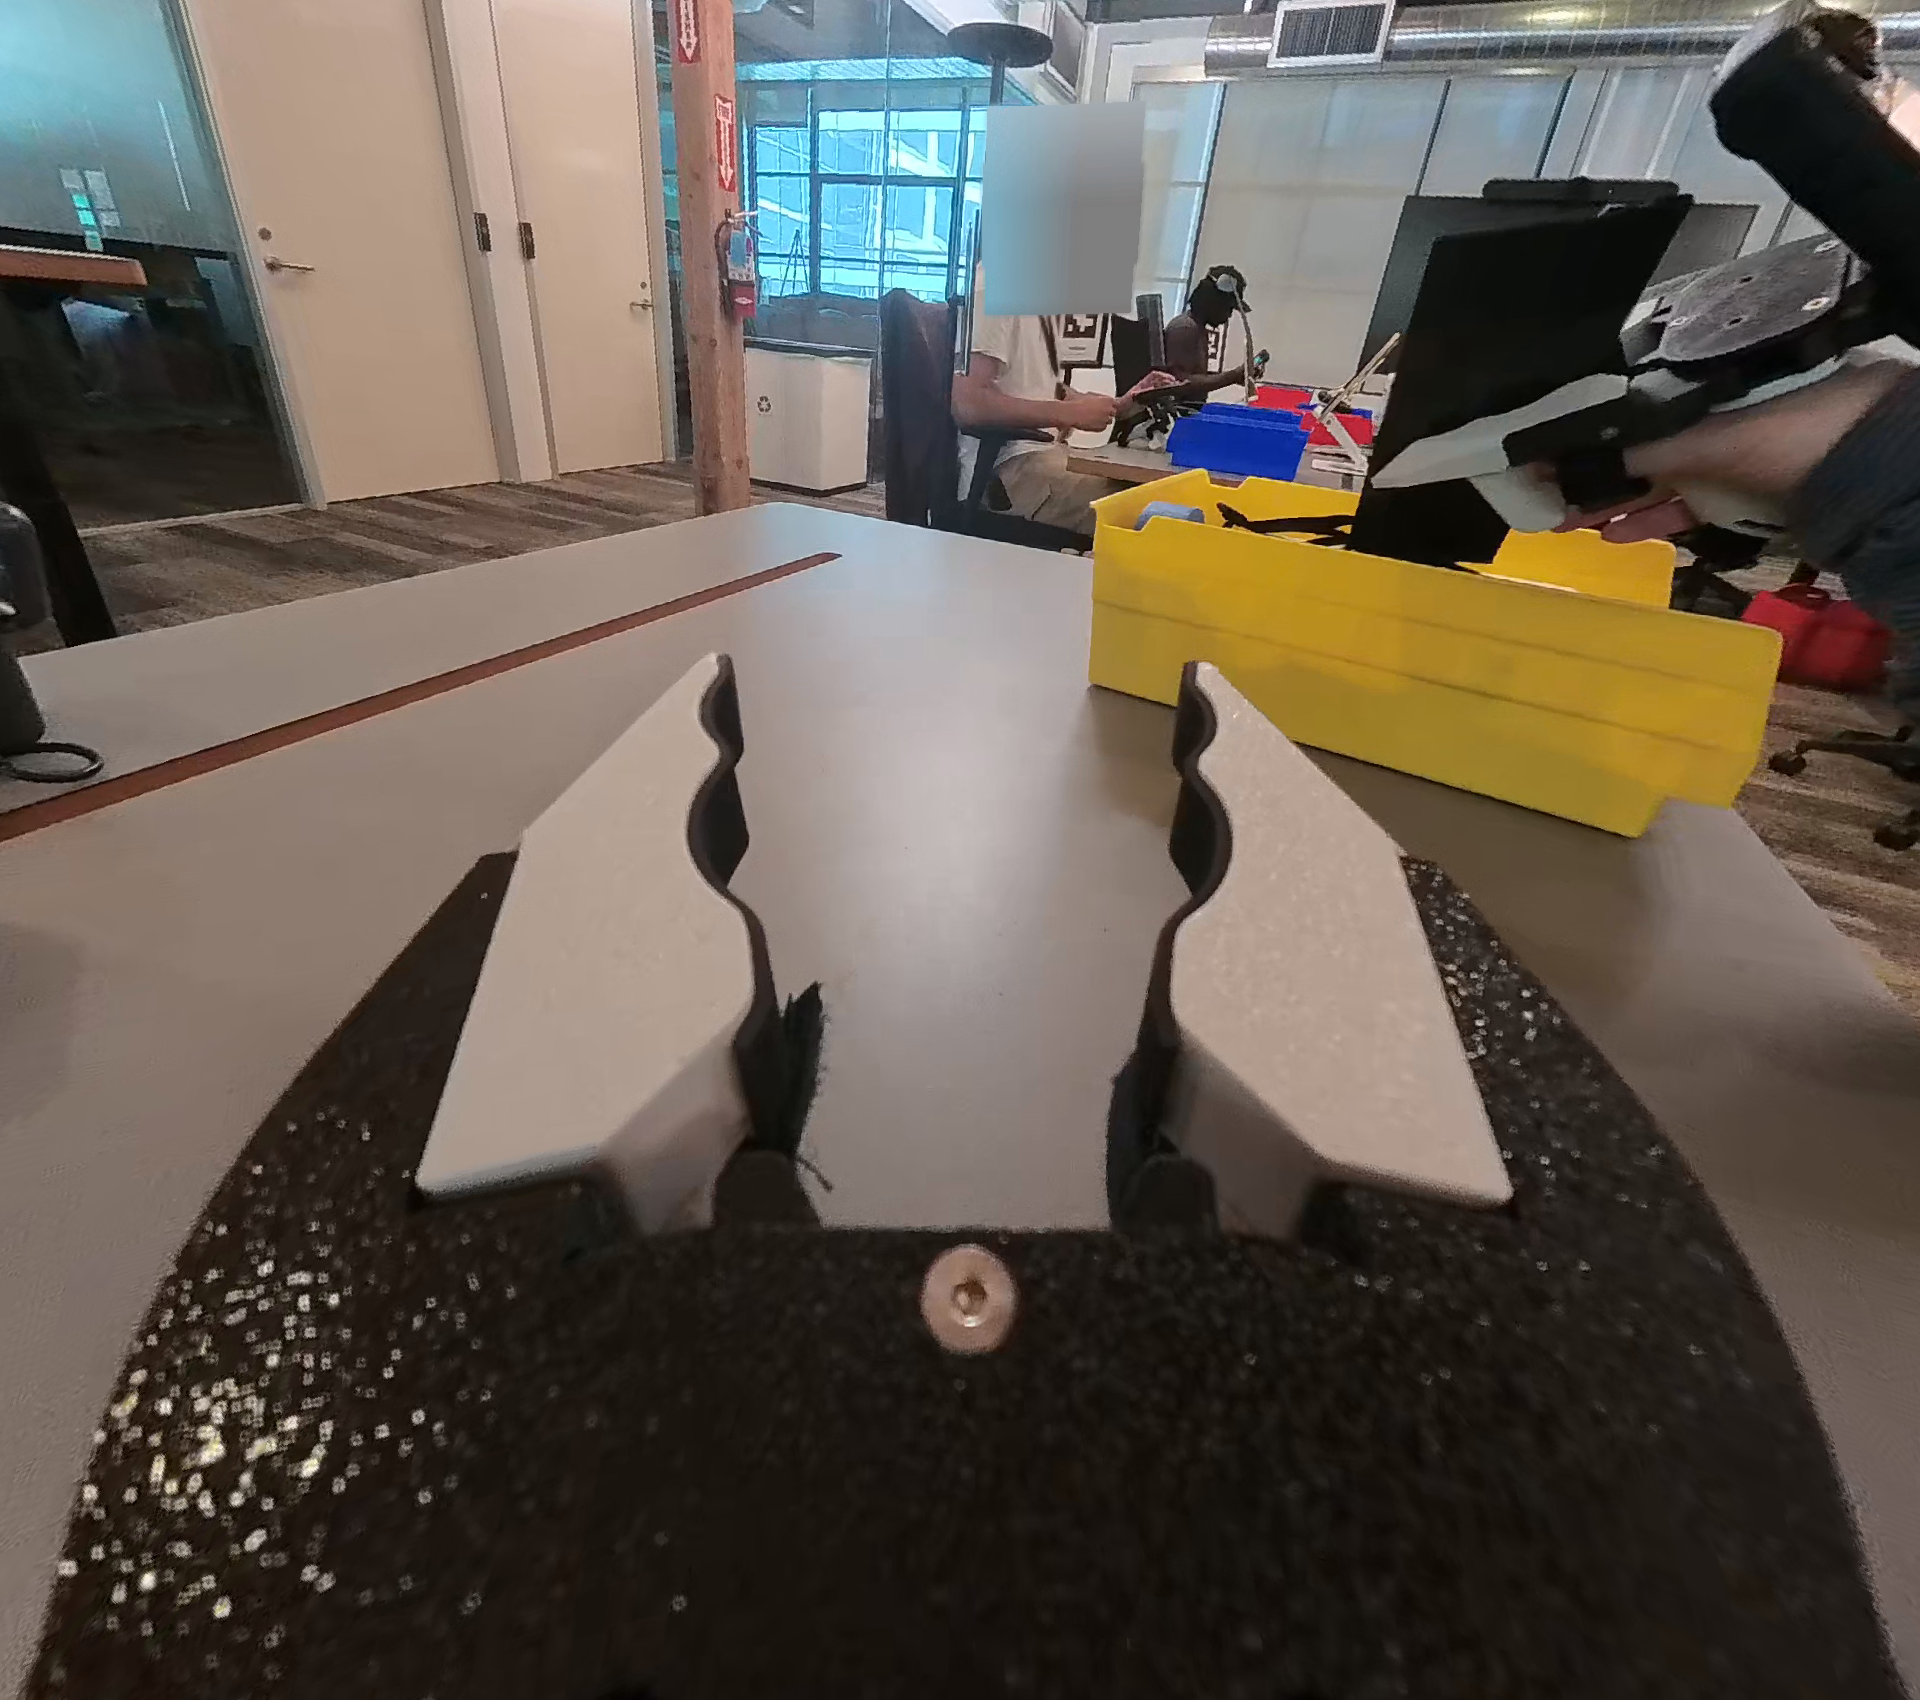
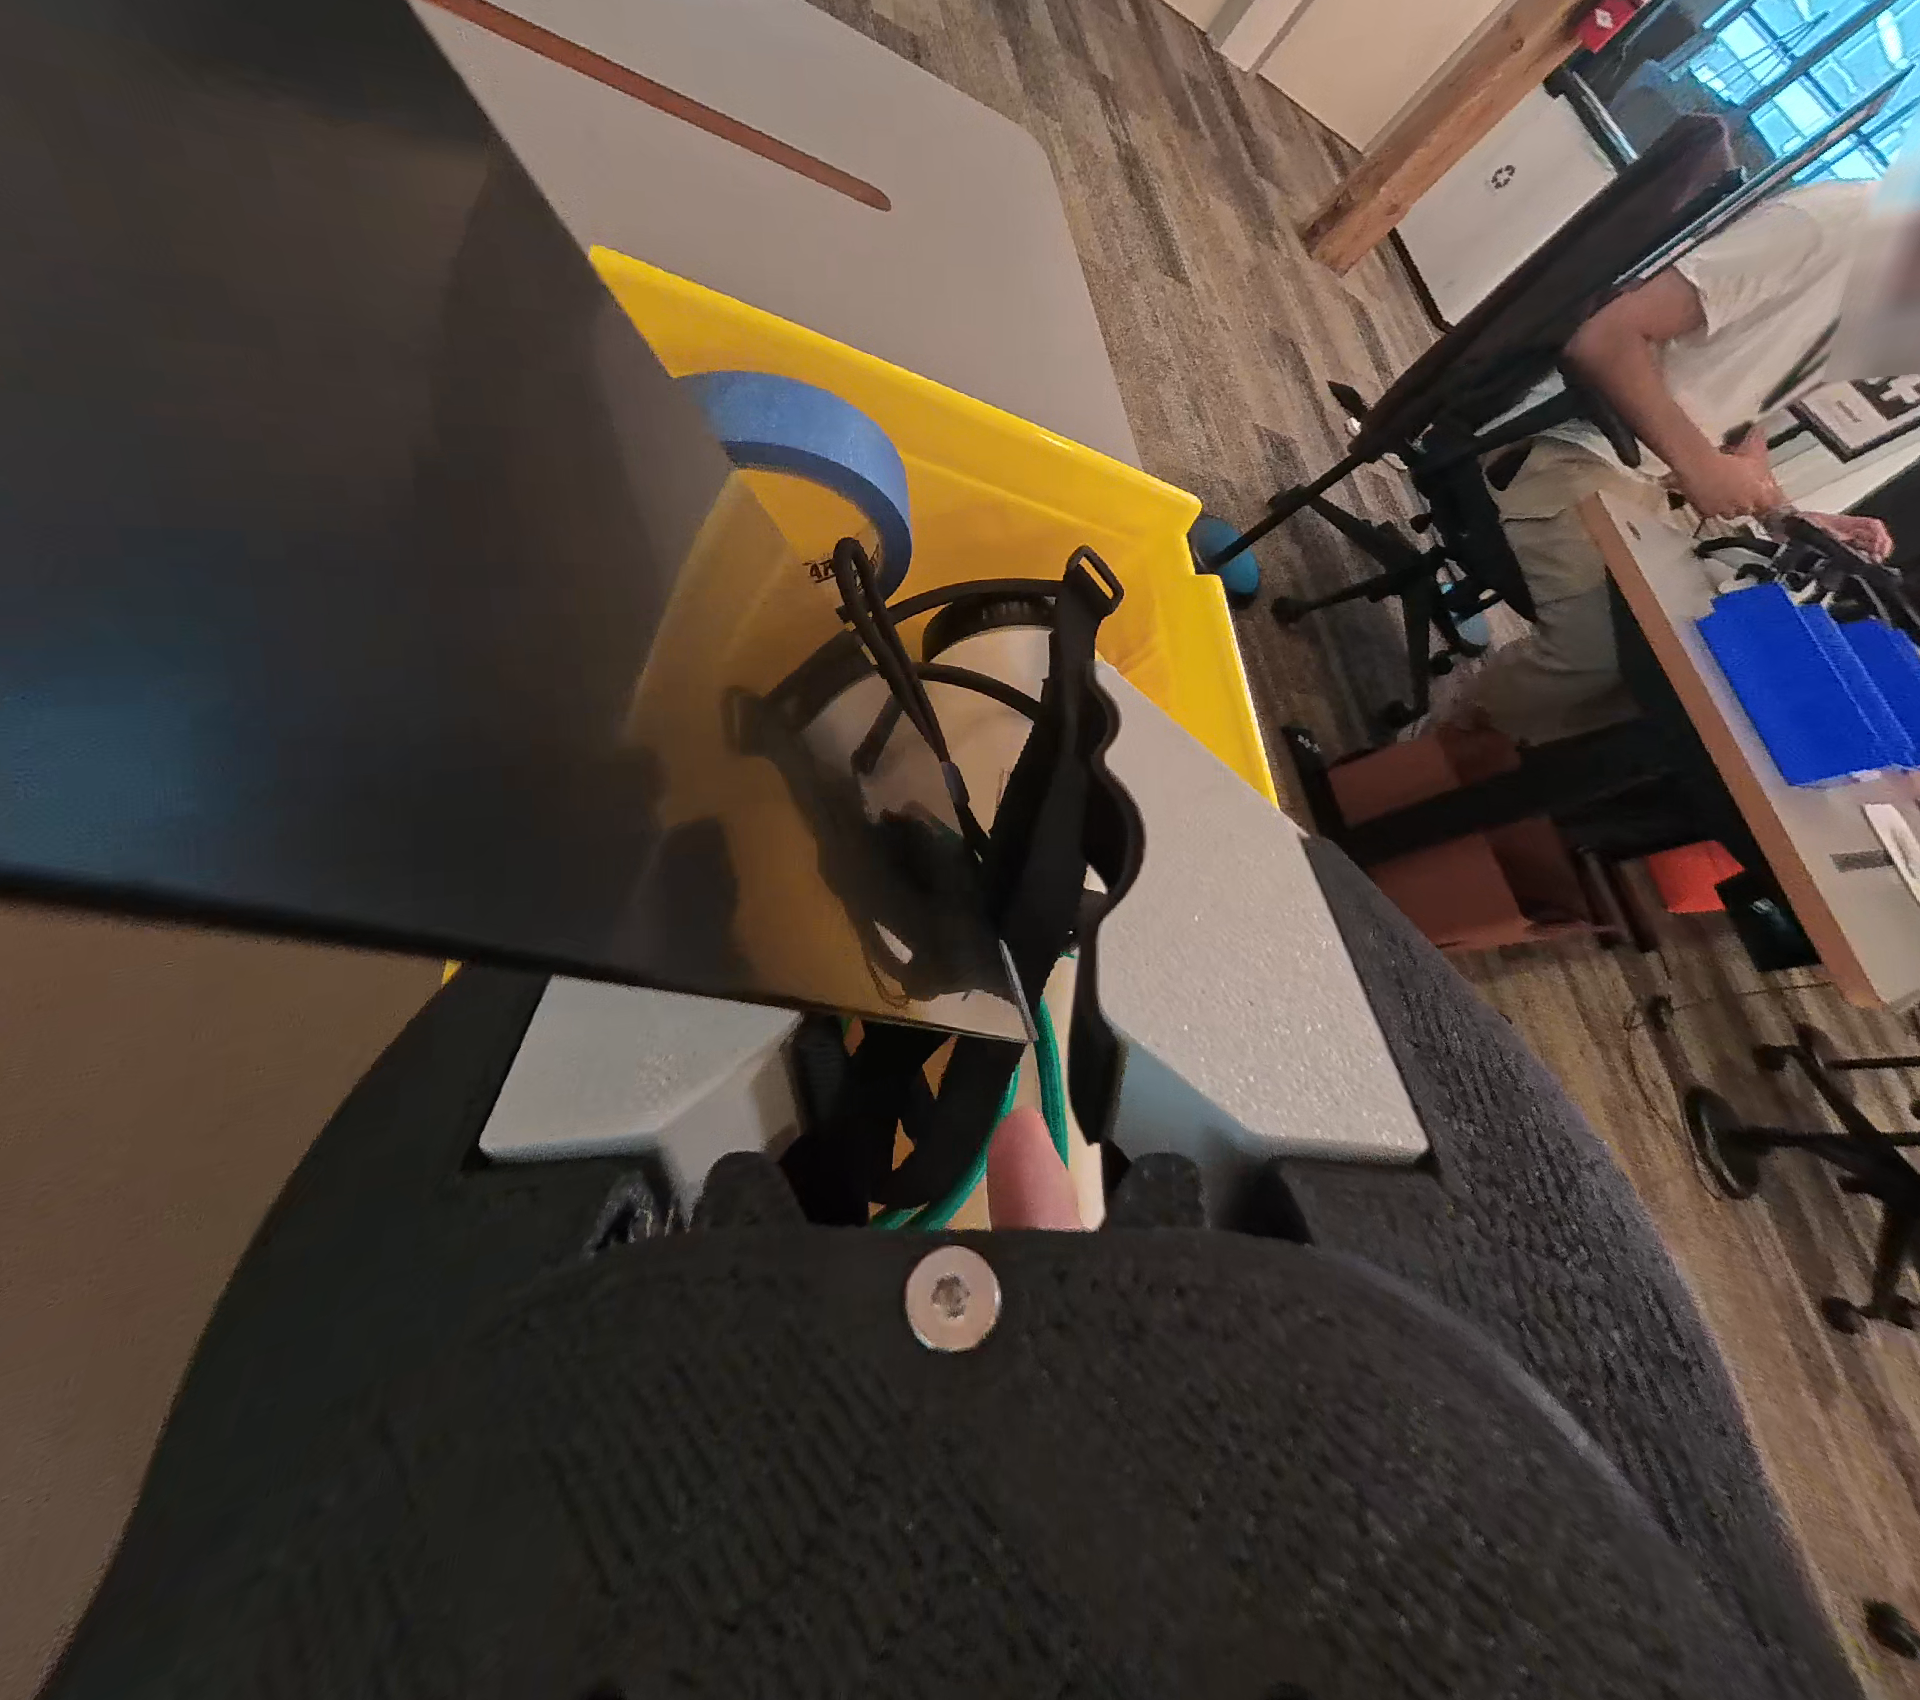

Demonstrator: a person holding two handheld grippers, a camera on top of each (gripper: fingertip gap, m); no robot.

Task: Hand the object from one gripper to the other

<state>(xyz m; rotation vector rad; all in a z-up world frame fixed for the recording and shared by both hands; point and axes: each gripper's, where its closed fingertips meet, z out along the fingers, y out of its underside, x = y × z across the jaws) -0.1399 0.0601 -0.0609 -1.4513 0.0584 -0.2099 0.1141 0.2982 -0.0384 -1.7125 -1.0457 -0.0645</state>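
Over a smooth grey table (image 1: 935, 819) with a thin brown inlaid stripe, the left gripper (image 1: 961, 819) hovers low with its pale, matt, wavy-edged fingers (image 1: 613, 933) spread wide apart and nothing between them; black rubbery lining edges their inner faces, and the base is coarse black speckled plastic with a steel screw. To its right, the right gripper (image 1: 1455, 466) is clamped on a flat, glossy black panel (image 1: 1507, 362), a thin rigid sheet with sharp corners, tilted above a bright yellow moulded plastic bin (image 1: 1403, 663) that stands on the table near its far edge. From the right wrist view the panel (image 2: 312, 455) fills the upper left, its lower edge caught between the grey fingers (image 2: 1247, 975). Below it the bin (image 2: 1039, 487) holds a roll of blue tape (image 2: 821, 445), black fabric straps (image 2: 1049, 777), a pale cylinder and green cord. Printing on the tape core is partly hidden. Blue bins (image 1: 1236, 440) sit on a far desk where people are seated.
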